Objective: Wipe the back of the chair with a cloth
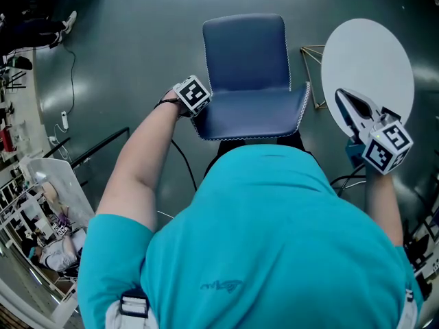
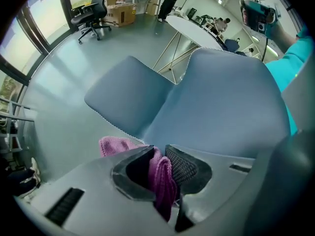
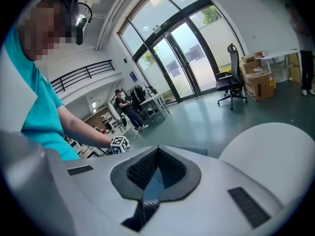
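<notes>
A blue chair [image 1: 247,67] stands in front of me, its backrest [image 1: 252,115] nearest and its seat beyond. In the left gripper view the backrest [image 2: 226,102] fills the right side and the seat [image 2: 123,97] lies to the left. My left gripper [image 1: 199,108] sits at the backrest's left corner, shut on a pink cloth [image 2: 160,173] that bunches out past the jaws. My right gripper [image 1: 353,108] hangs over the round white table [image 1: 370,60], apart from the chair, shut with nothing between its fingers.
The white table [image 3: 275,151] stands right of the chair on thin metal legs [image 1: 312,57]. A black office chair [image 2: 91,9] and cardboard boxes [image 2: 120,14] stand far across the grey floor. Cables trail on the floor at left [image 1: 68,94].
</notes>
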Demonstrator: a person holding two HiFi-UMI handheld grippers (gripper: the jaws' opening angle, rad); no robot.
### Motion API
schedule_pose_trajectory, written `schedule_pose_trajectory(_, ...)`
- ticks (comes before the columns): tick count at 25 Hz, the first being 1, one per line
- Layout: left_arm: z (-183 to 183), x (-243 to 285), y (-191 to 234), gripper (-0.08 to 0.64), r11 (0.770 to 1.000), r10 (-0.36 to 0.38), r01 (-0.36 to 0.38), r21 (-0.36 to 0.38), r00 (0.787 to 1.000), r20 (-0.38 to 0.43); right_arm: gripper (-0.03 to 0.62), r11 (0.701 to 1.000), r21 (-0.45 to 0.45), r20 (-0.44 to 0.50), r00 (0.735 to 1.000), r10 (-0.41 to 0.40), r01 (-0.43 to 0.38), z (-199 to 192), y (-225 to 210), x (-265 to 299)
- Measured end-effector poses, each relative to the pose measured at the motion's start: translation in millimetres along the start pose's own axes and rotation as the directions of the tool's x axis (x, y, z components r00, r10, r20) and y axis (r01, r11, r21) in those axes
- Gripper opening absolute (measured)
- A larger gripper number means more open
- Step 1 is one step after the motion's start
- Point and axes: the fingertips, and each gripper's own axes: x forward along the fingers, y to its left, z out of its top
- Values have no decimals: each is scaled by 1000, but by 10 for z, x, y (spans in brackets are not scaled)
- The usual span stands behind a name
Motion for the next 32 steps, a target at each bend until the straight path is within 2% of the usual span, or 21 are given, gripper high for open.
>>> schedule_pose_trajectory(5, 38, 67, -77, 78, 999, -40, 40, -37, 999, -21, -2, 1000, 18, 13, 1000, -14, 13, -44, -79, -57)
schedule_pose_trajectory(11, 145, 181, -289, 78, 995, -95, 93, -37, 995, -41, -3, 999, 35, 23, 999, -32, 31, -131, -170, -148)
schedule_pose_trajectory(15, 304, 217, -500, 78, 983, -155, 152, -106, 988, -12, -3, 998, 44, 29, 998, -47, 45, -132, -198, -247)
schedule_pose_trajectory(21, 396, 336, -620, 78, 985, -139, 131, -111, 988, -61, -2, 996, 59, 37, 997, -67, 65, -202, -282, -371)
schedule_pose_trajectory(25, 533, 365, -684, 78, 974, -164, 156, -163, 986, -42, -3, 994, 70, 38, 996, -81, 78, -229, -345, -447)
schedule_pose_trajectory(32, 785, 470, -805, 78, 963, -189, 179, -200, 981, -32, -2, 990, 89, 44, 993, -111, 107, -304, -471, -622)
